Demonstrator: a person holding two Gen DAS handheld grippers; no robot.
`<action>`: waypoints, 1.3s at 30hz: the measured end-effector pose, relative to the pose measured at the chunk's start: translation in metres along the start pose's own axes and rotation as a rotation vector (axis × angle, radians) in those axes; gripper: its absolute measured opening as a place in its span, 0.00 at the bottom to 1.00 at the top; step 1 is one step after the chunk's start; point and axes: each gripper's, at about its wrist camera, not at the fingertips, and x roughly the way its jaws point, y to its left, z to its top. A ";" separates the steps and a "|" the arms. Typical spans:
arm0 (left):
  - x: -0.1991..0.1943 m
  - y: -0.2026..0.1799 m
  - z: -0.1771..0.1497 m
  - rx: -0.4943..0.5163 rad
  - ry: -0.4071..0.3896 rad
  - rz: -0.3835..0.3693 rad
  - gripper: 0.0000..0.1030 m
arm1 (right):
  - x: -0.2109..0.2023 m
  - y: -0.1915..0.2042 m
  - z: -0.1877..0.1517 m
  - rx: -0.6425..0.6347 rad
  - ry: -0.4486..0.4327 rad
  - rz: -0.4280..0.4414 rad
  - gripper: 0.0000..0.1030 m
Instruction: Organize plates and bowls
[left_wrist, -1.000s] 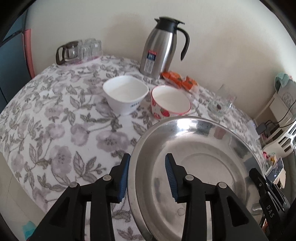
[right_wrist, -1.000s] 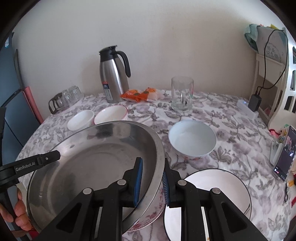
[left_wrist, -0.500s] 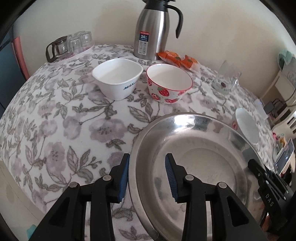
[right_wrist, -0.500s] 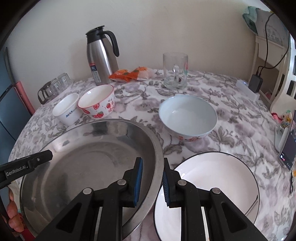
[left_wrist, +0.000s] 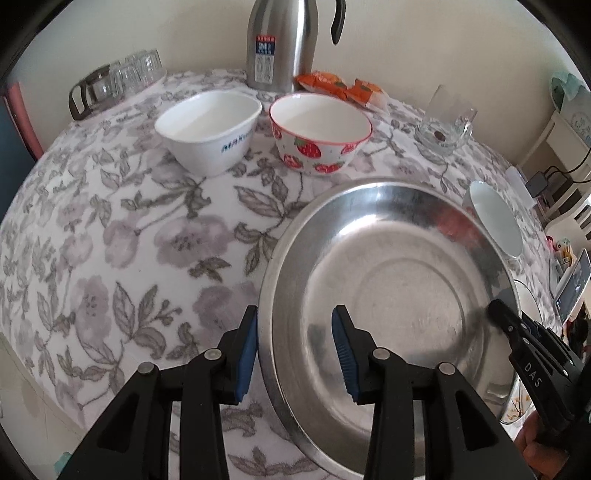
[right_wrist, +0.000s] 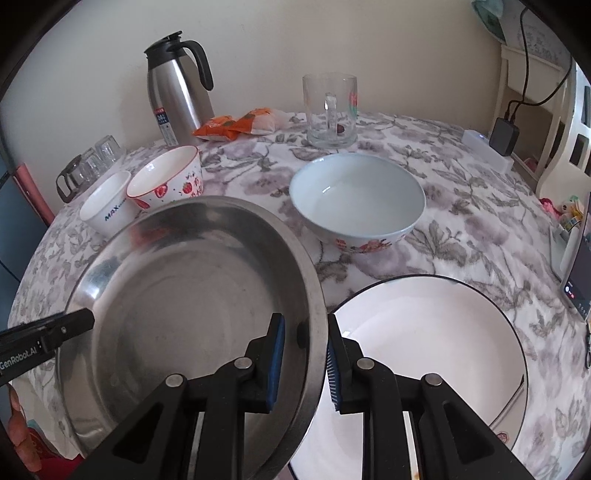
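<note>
A large steel plate (left_wrist: 399, 295) (right_wrist: 192, 288) is held above the floral tablecloth by both grippers. My left gripper (left_wrist: 295, 350) straddles its left rim; the rim sits against the left pad, with a gap to the right pad. My right gripper (right_wrist: 304, 363) is shut on its right rim. A white plate with a black rim (right_wrist: 436, 350) lies to the right of the steel plate. A pale blue bowl (right_wrist: 356, 199) stands behind it. A strawberry bowl (left_wrist: 319, 134) (right_wrist: 166, 181) and a white square bowl (left_wrist: 210, 127) (right_wrist: 107, 206) stand at the back left.
A steel thermos jug (right_wrist: 177, 88), orange snack packets (right_wrist: 236, 123) and a glass mug (right_wrist: 330, 110) stand at the back. A glass pot with small glasses (left_wrist: 114, 83) sits back left. A phone (right_wrist: 578, 284) lies at the table's right edge.
Both grippers have carried the steel plate forward over the table; the bowls appear closer and larger. The white plate is now fully uncovered beside it.
</note>
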 end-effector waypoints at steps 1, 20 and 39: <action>0.000 0.000 0.000 0.002 -0.002 -0.001 0.40 | 0.000 -0.001 0.000 0.002 0.000 0.001 0.23; 0.001 -0.005 -0.001 0.026 0.016 -0.034 0.45 | -0.001 -0.005 0.002 0.034 0.002 -0.009 0.23; -0.015 0.003 0.008 -0.001 -0.053 0.019 0.60 | -0.025 0.015 0.012 -0.040 -0.044 -0.022 0.67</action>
